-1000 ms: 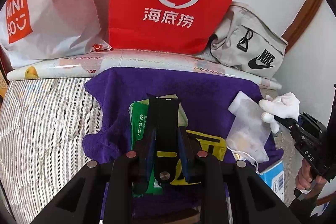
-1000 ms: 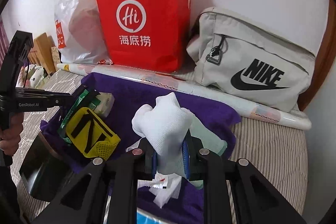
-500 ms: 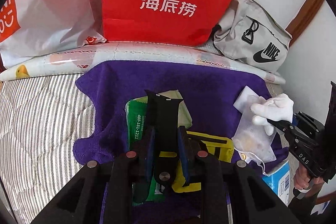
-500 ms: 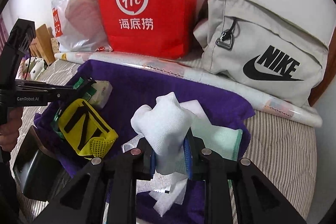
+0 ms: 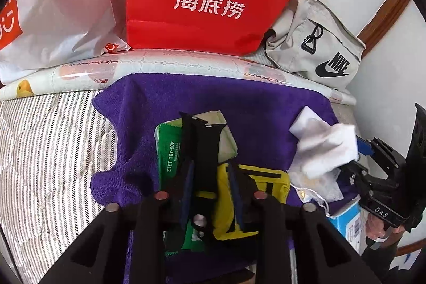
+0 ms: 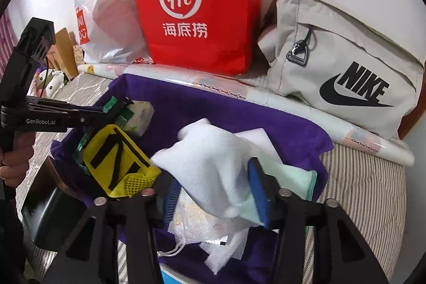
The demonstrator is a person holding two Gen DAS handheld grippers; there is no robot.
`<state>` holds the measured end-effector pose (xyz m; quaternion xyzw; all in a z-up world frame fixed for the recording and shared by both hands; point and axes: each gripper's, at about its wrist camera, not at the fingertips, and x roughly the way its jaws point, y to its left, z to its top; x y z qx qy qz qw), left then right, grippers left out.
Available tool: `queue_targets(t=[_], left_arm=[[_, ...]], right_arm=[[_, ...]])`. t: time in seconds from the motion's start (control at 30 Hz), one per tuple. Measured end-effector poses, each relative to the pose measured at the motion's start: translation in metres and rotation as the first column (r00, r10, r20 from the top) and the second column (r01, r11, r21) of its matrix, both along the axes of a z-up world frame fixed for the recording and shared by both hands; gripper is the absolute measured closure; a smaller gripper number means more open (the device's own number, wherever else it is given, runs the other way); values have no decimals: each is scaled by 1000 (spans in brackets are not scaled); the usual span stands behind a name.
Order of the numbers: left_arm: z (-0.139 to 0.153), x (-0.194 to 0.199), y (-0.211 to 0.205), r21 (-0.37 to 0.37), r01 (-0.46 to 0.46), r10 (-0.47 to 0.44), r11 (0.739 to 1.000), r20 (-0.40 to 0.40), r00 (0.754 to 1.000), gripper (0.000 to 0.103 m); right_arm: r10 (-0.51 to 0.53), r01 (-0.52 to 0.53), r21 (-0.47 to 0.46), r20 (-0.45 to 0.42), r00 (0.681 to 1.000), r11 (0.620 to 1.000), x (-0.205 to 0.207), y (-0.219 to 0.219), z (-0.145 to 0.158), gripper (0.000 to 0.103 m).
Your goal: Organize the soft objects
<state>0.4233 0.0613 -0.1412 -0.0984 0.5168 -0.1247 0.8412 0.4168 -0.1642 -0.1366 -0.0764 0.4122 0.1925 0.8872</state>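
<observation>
Striped bedding is covered by a purple towel; a black strap sits between the parted left gripper, while at 3 o'clock a white cloth lies inside the spread right gripper.

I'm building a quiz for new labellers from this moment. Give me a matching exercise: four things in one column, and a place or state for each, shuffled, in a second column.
Things:
1. black strap
2. white cloth
3. red paper bag
4. yellow mesh pouch

Places or states:
A. standing upright against the wall
B. lying on the purple towel, beside a green packet
C. between the left gripper's fingers
D. draped between the right gripper's spread fingers

Pairs: 1-C, 2-D, 3-A, 4-B
</observation>
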Motion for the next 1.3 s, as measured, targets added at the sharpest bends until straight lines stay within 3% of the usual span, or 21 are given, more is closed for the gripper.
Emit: queue_targets(t=[0.17,0.43,0.53,0.67,1.07,1.3], left_arm=[[8,-6,2,6,0,0,1000,12,1000,64],[26,-27,3,8,-5,5,1000,29,1000,59],[35,-39,1,12,-4,3,1000,40,999,57],[50,-59,-6,23,5,-6,1000,62,998,56],[100,-162,-34,65,21,-32,998,167,985,38],[126,-233,-44,28,12,-18,1000,238,971,24]], right_arm=[[12,-12,-2,15,1000,1000,-7,3,7,42],[-28,27,40,20,999,999,-24,-4,26,38],[-56,55,78,19,998,995,-38,-12,37,29],[-83,81,104,22,996,991,-58,-19,52,28],[-148,141,177,30,988,974,-155,-34,90,19],[-181,160,206,89,979,965,-218,-35,116,11]])
